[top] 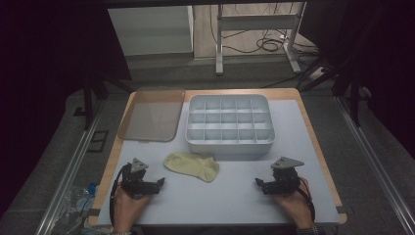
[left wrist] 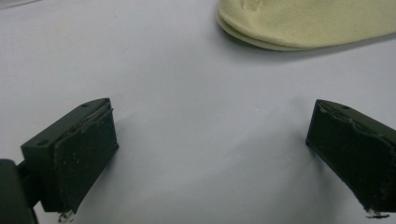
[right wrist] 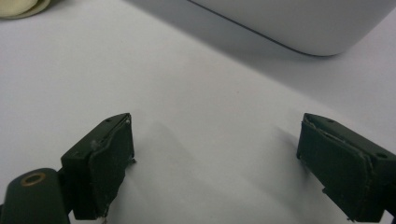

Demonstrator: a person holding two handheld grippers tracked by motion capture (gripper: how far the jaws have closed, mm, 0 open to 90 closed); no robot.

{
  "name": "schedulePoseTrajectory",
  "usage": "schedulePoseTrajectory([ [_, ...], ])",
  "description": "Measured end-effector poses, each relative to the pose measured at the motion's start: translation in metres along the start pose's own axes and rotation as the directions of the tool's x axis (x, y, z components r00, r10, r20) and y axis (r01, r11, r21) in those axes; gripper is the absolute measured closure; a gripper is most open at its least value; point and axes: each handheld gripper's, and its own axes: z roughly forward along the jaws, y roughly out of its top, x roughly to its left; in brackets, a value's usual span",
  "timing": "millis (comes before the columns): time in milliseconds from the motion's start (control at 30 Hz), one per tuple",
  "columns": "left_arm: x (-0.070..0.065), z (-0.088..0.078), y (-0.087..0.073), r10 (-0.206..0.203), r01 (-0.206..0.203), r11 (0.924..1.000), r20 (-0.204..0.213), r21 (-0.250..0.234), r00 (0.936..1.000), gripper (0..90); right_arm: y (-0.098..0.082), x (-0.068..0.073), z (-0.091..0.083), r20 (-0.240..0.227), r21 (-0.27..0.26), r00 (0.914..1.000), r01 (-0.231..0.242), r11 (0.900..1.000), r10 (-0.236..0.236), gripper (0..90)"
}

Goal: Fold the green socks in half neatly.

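While both your grippers rest empty with jaws spread, the sock (top: 192, 166) lies ahead-right of your left gripper (top: 159, 183), long axis crosswise; right gripper (top: 258, 182) sits farther.

overhead forward-down, gripper views low, close

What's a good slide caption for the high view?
Both open grippers, left gripper and right gripper, flank a yellow sock.

Dim overhead view (dark edges); soft close-ups.
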Motion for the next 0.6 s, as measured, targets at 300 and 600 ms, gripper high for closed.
schedulePoseTrajectory([
  [300, 0.0001, 0.0001, 0.0000, -0.001, 0.001, 1.0000, 0.001, 0.001, 1.0000, 1.5, -0.0001, 0.0000, 0.0000, 0.000, 0.000, 1.0000, -0.001, 1.000, 0.001, 11.5],
  [600, 0.0002, -0.0001, 0.0004, -0.003, 0.003, 1.0000, 0.002, 0.004, 1.0000, 1.8, -0.0001, -0.0001, 0.0001, 0.000, 0.000, 1.0000, -0.001, 1.000, 0.001, 11.6],
])
